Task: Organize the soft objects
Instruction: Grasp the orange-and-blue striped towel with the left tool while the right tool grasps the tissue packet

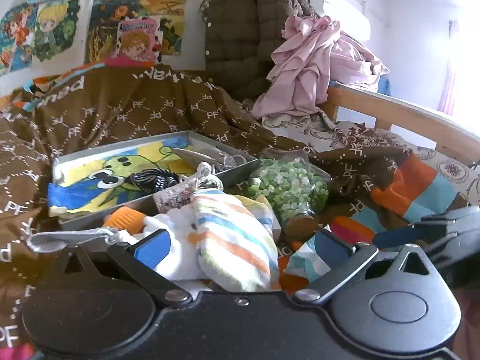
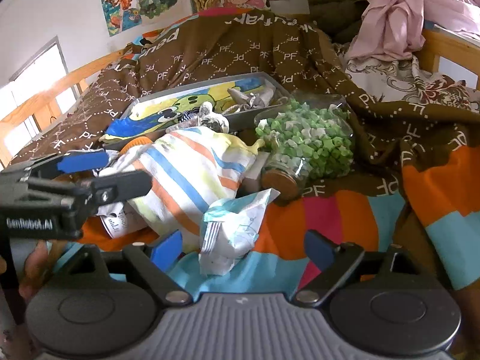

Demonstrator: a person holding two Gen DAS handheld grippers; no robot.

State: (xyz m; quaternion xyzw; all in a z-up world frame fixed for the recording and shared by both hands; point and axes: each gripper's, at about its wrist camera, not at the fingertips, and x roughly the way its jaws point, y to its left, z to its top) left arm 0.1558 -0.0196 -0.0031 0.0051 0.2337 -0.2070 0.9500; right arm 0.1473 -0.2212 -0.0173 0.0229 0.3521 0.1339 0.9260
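Observation:
A striped cloth pouch (image 1: 234, 240) (image 2: 192, 165) lies on the bed beside a white and orange plush (image 1: 180, 234). My left gripper (image 1: 243, 250) (image 2: 126, 169) is open wide, its blue pads (image 1: 153, 252) on either side of the pouch and plush. A crumpled white and teal packet (image 2: 237, 225) (image 1: 306, 261) lies on the bright striped blanket. My right gripper (image 2: 243, 249) is open around the packet, and neither pad (image 2: 166, 249) touches it. In the left wrist view the right gripper (image 1: 399, 234) comes in from the right.
A glass jar of green paper stars (image 1: 291, 189) (image 2: 306, 141) lies on its side behind the pouch. A grey metal tray (image 1: 90, 156) (image 2: 270, 75) holds a cartoon cloth and small items. A brown quilt (image 1: 135, 105), pink cloth (image 1: 315, 66) and wooden rail (image 1: 390, 111) ring the spot.

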